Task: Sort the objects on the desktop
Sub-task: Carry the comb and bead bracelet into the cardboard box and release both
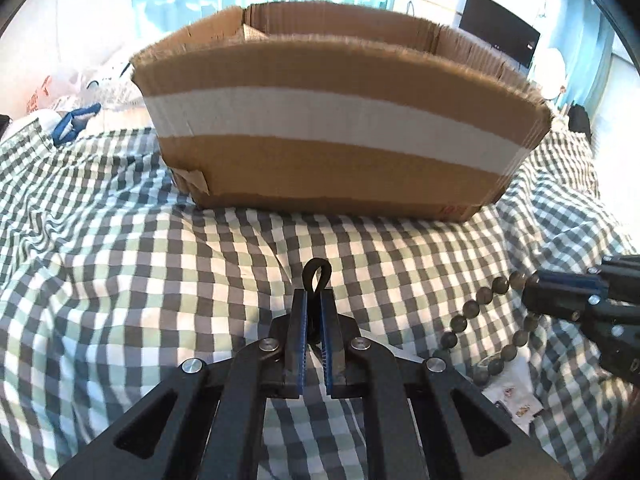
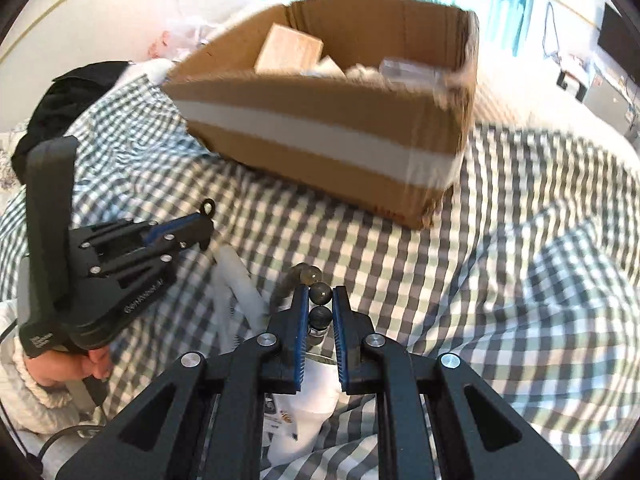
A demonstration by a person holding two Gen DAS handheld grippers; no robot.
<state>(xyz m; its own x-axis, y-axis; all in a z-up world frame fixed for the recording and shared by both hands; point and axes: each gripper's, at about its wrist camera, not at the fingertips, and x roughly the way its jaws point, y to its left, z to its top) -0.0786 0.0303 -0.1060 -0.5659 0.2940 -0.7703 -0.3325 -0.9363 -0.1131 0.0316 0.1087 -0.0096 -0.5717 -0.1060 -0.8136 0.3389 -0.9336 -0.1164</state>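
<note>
**Both grippers hold something, and the box is straight ahead**

On the left side, the left gripper has its fingers squeezed tight on a small black loop. The loop pokes up just past the fingertips. It looks like a thin band or cord, but I cannot tell what it really is.

In the middle, past both grippers, sits the cardboard box on the checked bed cover. It has a white stripe of tape around it and its top is open. Some things are already inside, like a pale wooden block and some clear bits that are too blurry to name. The long side of the box faces the left gripper. From the right gripper, the box is ahead and a little to the left, with one corner closest.

On the right side, the right gripper is clamped on a string of round grey beads. Two beads sit between its fingers, and the rest hang down in a loop, clear of the cover. White packets lie on the bed under the grippers.

I think both things go in the box next. Both grippers are near it, and each must go up over the front wall. The hanging beads could catch on the edge.
</note>
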